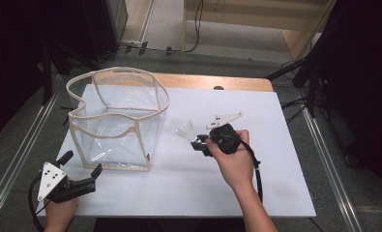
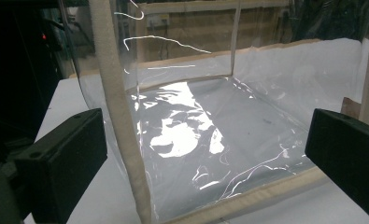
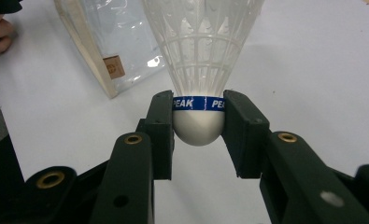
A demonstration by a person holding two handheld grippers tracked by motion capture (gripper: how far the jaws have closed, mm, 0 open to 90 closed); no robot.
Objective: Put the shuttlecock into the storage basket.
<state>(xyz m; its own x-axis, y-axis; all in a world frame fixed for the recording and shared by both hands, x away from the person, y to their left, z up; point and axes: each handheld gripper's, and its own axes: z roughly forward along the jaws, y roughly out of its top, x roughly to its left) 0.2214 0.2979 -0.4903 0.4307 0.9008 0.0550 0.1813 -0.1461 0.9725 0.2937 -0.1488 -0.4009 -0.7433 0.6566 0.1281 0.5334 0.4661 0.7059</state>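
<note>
Beside the clear bag (image 3: 121, 42), right gripper (image 3: 198, 122) fingers clamp a shuttlecock (image 3: 201, 70) banded "PEAK"; left gripper (image 2: 205, 144) fingers spread wide.

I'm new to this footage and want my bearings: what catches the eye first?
The clear bag with beige trim stands open at the table's left. The right gripper is shut on the white shuttlecock by its cork, at the table's middle. The left gripper waits open by the bag's near corner.
</note>
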